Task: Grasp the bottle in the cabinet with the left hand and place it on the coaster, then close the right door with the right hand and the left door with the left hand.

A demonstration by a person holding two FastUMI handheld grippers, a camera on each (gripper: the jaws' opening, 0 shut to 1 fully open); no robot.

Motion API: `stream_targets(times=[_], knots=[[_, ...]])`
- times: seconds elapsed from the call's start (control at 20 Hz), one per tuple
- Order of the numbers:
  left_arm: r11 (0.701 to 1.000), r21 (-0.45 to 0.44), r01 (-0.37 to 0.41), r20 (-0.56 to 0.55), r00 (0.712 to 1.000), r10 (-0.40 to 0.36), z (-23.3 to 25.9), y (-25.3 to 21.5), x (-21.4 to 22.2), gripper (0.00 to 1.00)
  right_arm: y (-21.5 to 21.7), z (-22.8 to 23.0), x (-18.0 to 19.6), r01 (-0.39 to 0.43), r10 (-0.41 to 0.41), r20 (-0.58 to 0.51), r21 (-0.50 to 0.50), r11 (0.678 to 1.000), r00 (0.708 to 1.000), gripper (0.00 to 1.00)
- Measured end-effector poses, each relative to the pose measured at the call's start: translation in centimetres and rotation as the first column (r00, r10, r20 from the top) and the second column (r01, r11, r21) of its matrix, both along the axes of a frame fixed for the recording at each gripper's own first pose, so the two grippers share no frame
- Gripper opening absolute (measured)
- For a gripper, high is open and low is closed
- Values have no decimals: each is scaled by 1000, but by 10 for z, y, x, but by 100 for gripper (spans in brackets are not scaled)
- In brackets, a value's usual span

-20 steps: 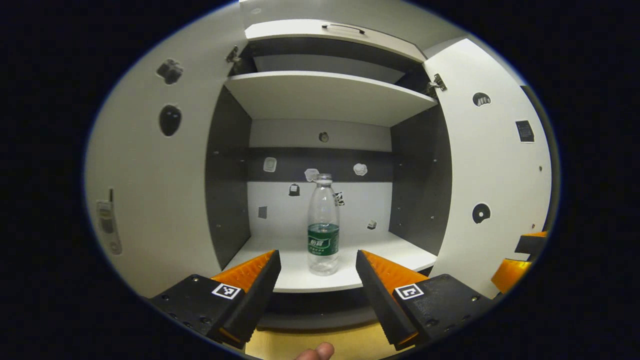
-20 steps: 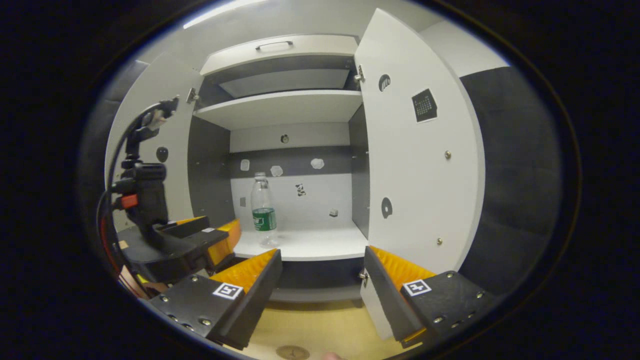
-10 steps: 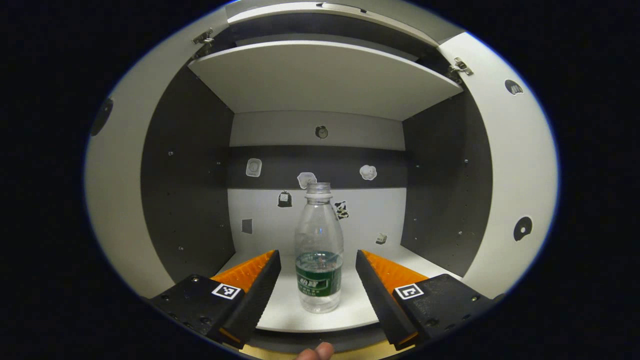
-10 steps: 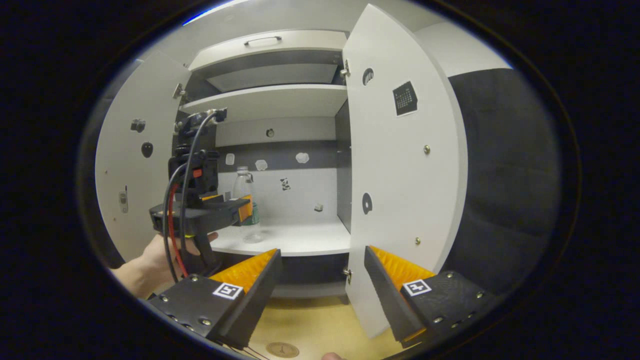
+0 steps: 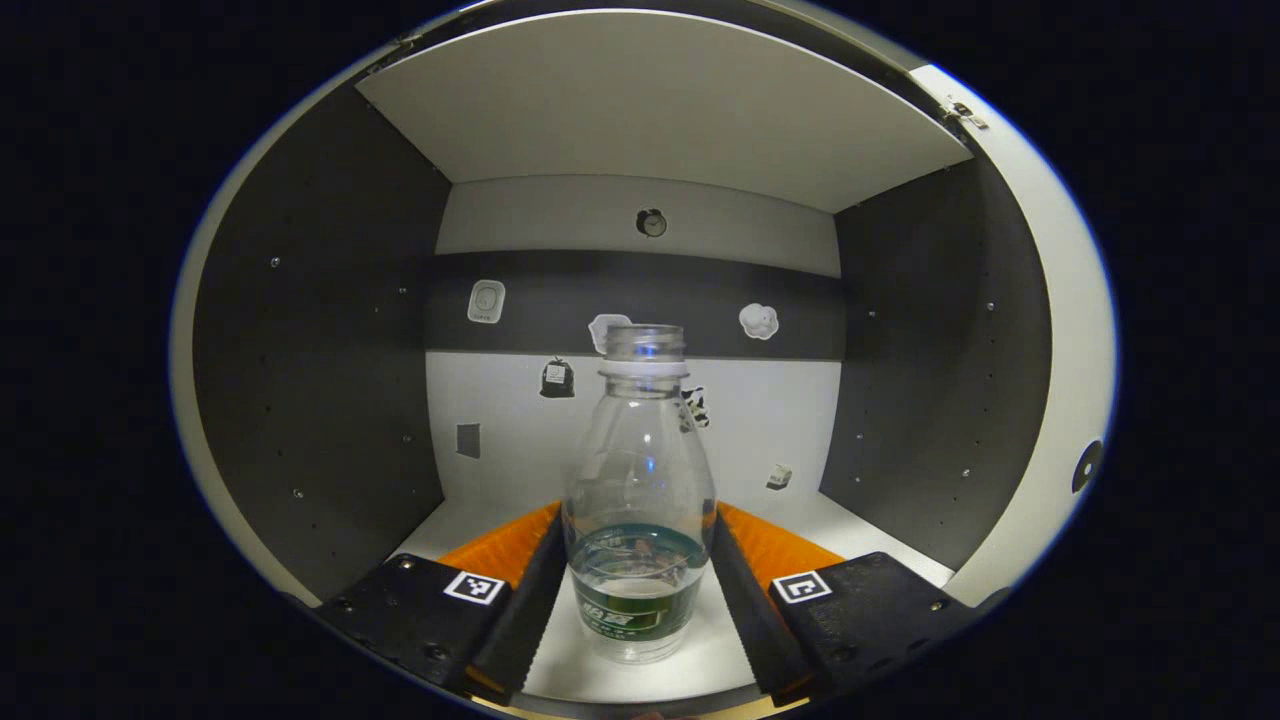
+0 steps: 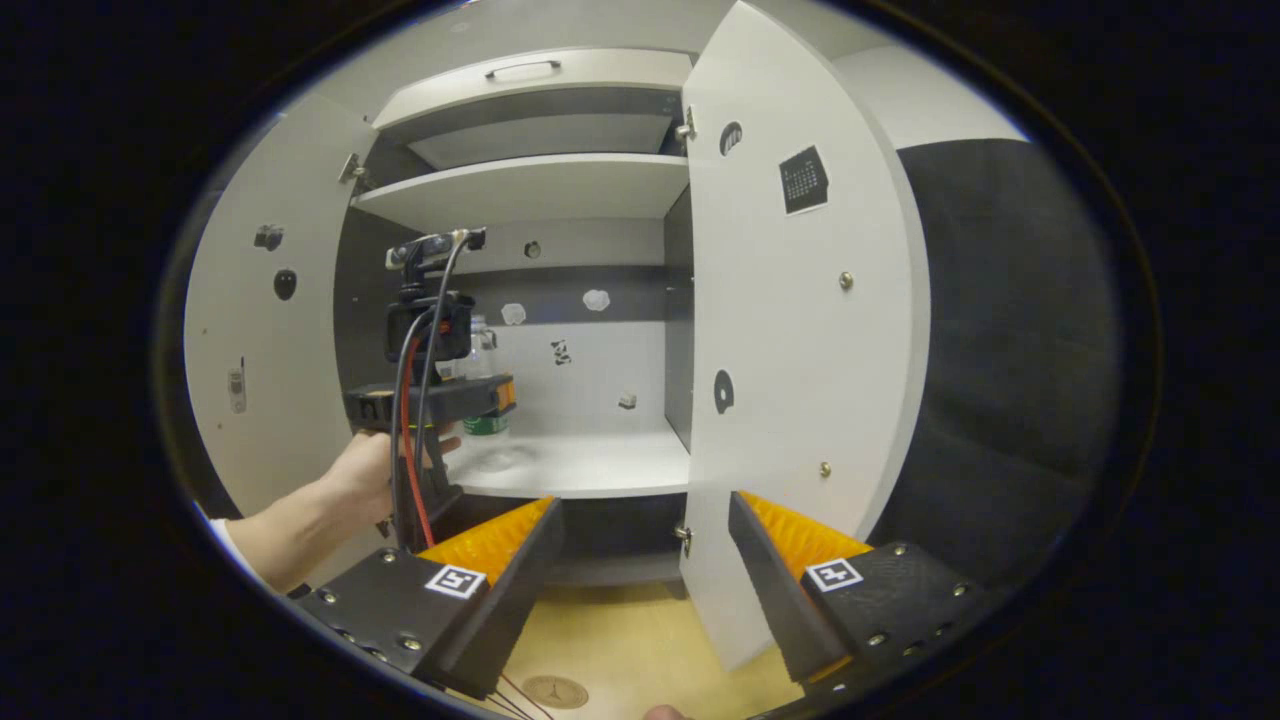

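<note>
Bottle [image 5: 639,520] between left gripper [image 5: 638,545] fingers, right door [image 6: 800,330] open

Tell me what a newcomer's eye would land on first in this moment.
The clear bottle with a green label, standing upright on the lower shelf of the open cabinet, right between the fingers of the left hand-held gripper; whether they press on it yet is unclear. Next, the wide-open right door, dotted with stickers, in the right gripper view. The right hand-held gripper hangs open and empty before it.
</note>
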State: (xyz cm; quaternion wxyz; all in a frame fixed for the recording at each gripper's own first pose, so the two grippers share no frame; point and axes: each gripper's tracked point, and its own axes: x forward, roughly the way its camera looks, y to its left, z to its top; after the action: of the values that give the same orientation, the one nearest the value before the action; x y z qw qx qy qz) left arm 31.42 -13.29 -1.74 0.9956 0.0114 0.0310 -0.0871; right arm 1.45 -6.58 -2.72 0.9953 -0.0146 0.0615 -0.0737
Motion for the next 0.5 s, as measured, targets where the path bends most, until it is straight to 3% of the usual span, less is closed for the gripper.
stream_targets(times=[0.5], knots=[[999, 16, 37, 81, 996, -38, 33, -11, -93, 82, 2, -6, -17, -42, 42, 5, 49, 998, 999, 100]])
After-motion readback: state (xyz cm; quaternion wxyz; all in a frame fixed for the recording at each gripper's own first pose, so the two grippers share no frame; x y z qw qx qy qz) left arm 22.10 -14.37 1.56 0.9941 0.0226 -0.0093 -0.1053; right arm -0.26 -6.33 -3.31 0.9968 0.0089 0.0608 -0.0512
